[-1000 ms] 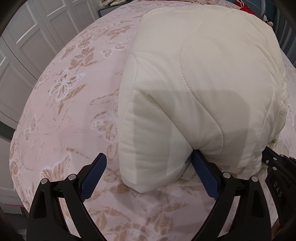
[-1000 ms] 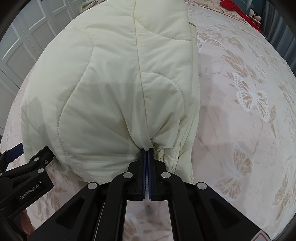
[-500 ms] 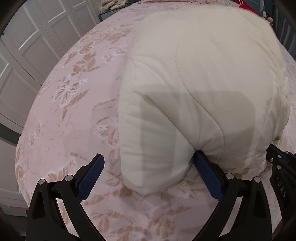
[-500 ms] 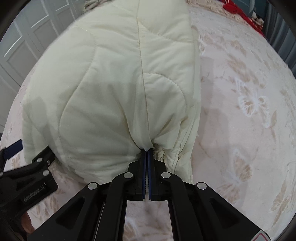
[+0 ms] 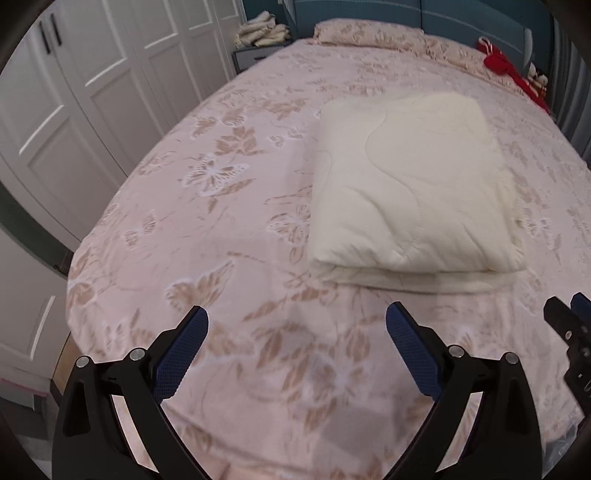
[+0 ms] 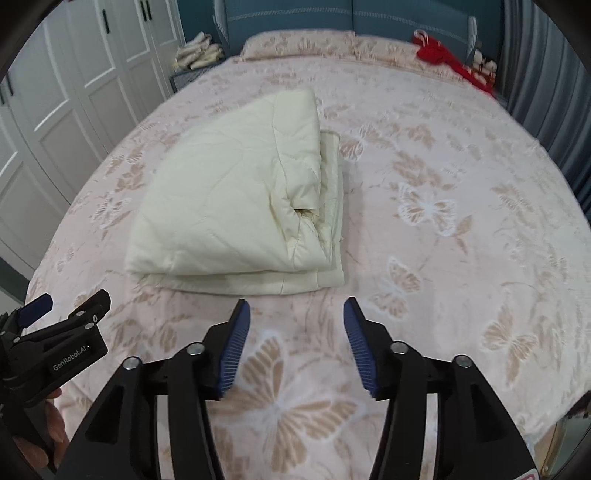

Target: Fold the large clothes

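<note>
A cream quilted jacket (image 5: 410, 192) lies folded into a thick rectangle on the pink butterfly bedspread (image 5: 229, 229); in the right wrist view the jacket (image 6: 236, 206) shows its layered edges on its right side. My left gripper (image 5: 295, 332) hangs open above the bedspread, short of the jacket's near edge, with nothing between its fingers. My right gripper (image 6: 295, 317) also sits back from the near edge; its jaws are opening and hold nothing. Each gripper shows at the edge of the other's view.
White wardrobe doors (image 5: 74, 110) run along the left of the bed. A bedside unit with a pile of pale cloth (image 6: 197, 48) stands at the head, left. A red item (image 6: 447, 59) lies by the pillow at the far right. A teal headboard (image 6: 351, 18) is behind.
The right gripper has let go of the jacket's edge and its jaws have parted. Both grippers have pulled back and up from the jacket, which now lies flat and folded on the bed.
</note>
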The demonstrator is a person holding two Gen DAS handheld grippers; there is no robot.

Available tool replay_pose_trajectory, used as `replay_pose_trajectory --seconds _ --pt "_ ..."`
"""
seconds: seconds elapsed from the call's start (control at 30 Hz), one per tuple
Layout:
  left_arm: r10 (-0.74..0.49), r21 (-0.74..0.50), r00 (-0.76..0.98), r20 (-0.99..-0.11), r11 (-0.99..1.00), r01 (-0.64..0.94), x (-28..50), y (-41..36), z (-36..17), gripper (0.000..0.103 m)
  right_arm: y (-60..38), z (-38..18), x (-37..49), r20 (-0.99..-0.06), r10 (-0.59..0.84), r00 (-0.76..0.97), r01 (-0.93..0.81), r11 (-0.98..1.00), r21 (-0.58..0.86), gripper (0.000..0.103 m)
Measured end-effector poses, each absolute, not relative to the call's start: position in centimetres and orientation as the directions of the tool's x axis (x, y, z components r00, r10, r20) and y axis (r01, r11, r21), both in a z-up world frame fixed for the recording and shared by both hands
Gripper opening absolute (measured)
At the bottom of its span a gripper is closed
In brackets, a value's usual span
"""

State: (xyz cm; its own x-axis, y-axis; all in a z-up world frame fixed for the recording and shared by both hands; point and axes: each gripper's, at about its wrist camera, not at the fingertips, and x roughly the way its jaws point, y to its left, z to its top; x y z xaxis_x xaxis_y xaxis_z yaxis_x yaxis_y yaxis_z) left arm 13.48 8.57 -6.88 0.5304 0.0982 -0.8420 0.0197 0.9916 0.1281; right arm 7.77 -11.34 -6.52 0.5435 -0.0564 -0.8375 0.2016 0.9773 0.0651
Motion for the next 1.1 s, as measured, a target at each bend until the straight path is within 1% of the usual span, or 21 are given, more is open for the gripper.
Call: replay_pose_trajectory --seconds 0.13,0.23,0.37,0.63,1.1 --pt "0.092 0.130 0.564 -0.821 0.991 0.027 10.5 8.6 -5.2 0.096 -10.3 -4.8 5.0 -0.803 -0.099 0.587 0.198 0.980 0.023 0.063" --pt "0.091 0.139 0.583 -0.808 0.990 0.038 8.4 8.4 -4.4 0.096 -9.8 -4.2 3.3 -0.791 -0.113 0.601 0.199 0.980 0.010 0.065" --pt "0.099 0.153 0.599 -0.795 0.987 0.041 6.3 8.6 -3.9 0.096 -9.5 -4.0 1.0 -0.780 -0.117 0.614 0.209 0.978 0.017 0.065" --pt "0.083 0.139 0.611 -0.787 0.989 0.045 3.3 8.7 -3.8 0.096 -8.2 -3.6 -2.2 -0.767 -0.113 0.632 0.200 0.980 0.021 0.065" --pt "0.088 0.148 0.636 -0.767 0.988 0.042 1.1 8.0 -3.3 0.096 -7.3 -3.5 -4.4 -0.754 -0.137 0.642 0.208 0.978 -0.001 0.066"
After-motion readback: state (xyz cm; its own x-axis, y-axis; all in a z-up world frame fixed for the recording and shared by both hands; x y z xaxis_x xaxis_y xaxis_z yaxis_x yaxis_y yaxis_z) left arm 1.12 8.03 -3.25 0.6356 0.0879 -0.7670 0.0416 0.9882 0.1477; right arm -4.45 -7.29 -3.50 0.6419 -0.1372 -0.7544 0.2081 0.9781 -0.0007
